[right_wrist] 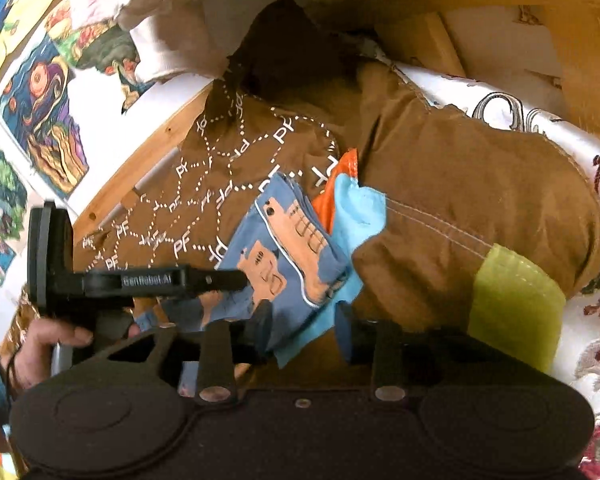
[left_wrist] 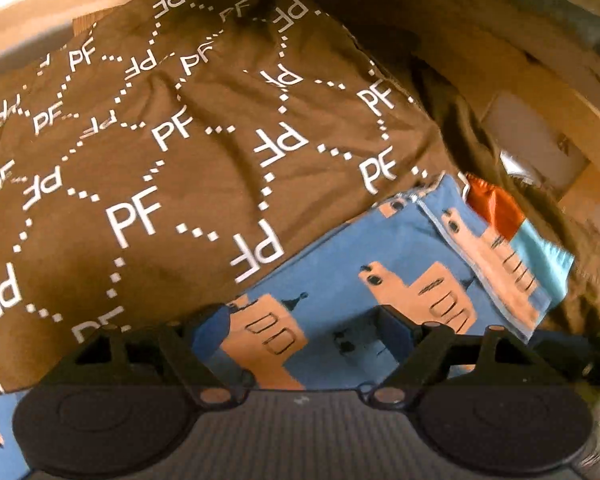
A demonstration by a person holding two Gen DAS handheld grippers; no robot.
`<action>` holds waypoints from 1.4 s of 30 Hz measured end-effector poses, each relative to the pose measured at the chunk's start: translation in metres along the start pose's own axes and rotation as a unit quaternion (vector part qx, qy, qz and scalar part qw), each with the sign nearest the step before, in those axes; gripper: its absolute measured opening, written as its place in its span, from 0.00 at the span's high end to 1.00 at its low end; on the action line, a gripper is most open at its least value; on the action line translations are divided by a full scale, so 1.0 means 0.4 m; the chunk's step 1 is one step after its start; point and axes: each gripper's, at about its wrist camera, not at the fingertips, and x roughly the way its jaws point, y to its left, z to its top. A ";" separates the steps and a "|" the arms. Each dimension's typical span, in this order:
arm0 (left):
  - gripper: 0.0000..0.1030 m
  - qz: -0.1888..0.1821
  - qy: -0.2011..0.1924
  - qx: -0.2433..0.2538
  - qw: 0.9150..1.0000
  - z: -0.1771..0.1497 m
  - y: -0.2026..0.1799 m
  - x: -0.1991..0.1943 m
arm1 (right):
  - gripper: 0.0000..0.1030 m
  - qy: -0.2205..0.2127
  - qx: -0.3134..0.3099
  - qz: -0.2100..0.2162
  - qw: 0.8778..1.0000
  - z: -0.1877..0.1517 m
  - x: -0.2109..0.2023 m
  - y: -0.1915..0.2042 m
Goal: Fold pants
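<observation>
The blue pants (left_wrist: 332, 280) with tan animal prints and an orange and light-blue edge lie folded on a brown "PF" patterned cloth (left_wrist: 148, 152). My left gripper (left_wrist: 304, 332) stands open with its fingers spread over the pants' near part. In the right wrist view the pants (right_wrist: 284, 248) lie bunched. My right gripper (right_wrist: 304, 328) is open, its fingers either side of the light-blue edge. The left gripper (right_wrist: 236, 278) reaches in from the left, its tip on the pants.
A brown garment (right_wrist: 480, 200) with a yellow-green patch (right_wrist: 516, 304) lies right of the pants. A wooden frame (left_wrist: 40, 12) runs behind the cloth. A white patterned cover (right_wrist: 572, 140) and picture tiles (right_wrist: 40, 92) surround it.
</observation>
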 end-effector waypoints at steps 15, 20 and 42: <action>0.22 0.010 0.026 -0.012 1.000 0.020 0.017 0.006 | 0.51 -0.065 0.069 -0.032 0.995 0.018 0.051 -0.007; 0.22 0.049 0.048 0.011 0.998 0.046 -0.010 -0.003 | 0.51 -0.084 0.081 -0.037 0.992 0.010 0.055 -0.005; 0.19 0.063 0.173 -0.054 0.981 0.278 -0.284 0.041 | 0.87 -0.139 -0.263 -0.068 0.952 -0.092 0.058 0.111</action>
